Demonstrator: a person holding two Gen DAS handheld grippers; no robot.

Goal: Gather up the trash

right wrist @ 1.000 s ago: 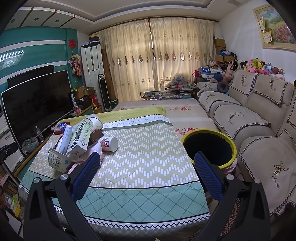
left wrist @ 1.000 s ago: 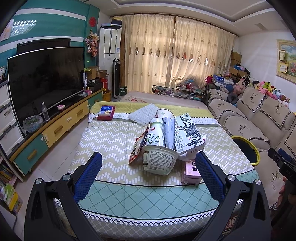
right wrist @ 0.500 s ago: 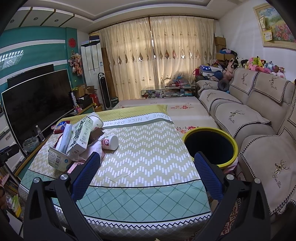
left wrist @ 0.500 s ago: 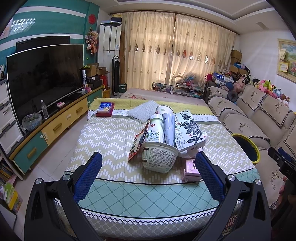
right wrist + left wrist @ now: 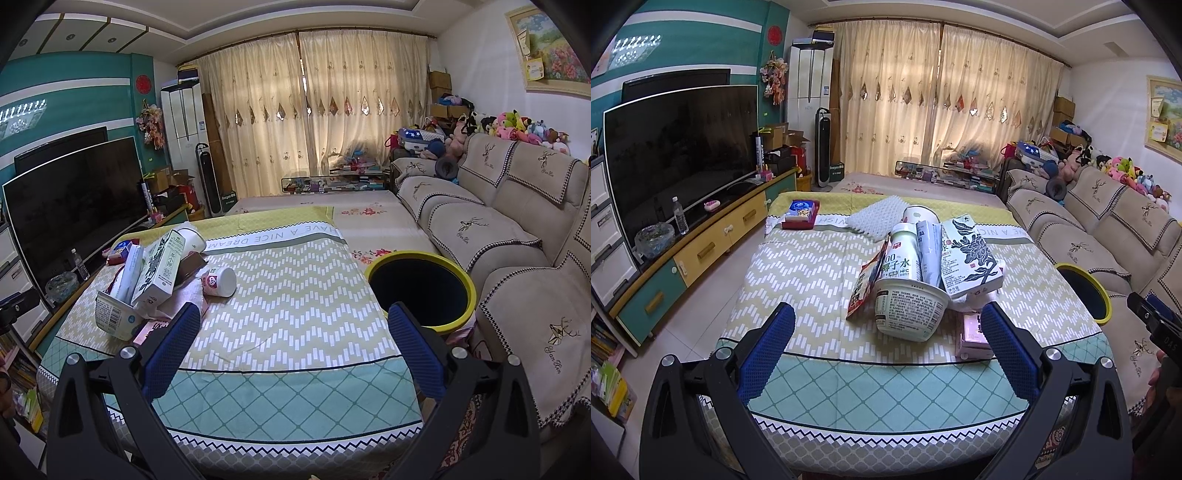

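Observation:
A heap of trash lies on the cloth-covered table [image 5: 812, 277]: a white paper bowl [image 5: 908, 310] on its side, a coconut water bottle [image 5: 901, 258], a flowered carton [image 5: 967, 258], a red wrapper [image 5: 864, 288] and a pink pack [image 5: 971, 332]. My left gripper [image 5: 886, 343] hangs open just short of the bowl, holding nothing. In the right wrist view the same bowl [image 5: 110, 314] and carton [image 5: 159, 269] sit at the left, with a small white cup [image 5: 219, 281] on its side. My right gripper [image 5: 291, 347] is open and empty over the table's near part, beside the yellow-rimmed bin [image 5: 421, 291].
A red and blue box [image 5: 801, 214] and a white bumpy pad [image 5: 875, 218] lie at the table's far end. A TV cabinet [image 5: 701, 251] runs along the left, a beige sofa [image 5: 498, 240] along the right. The bin [image 5: 1086, 291] stands between table and sofa.
Both grippers have shifted only slightly; the views have drifted a little. Nothing was taken hold of or let go.

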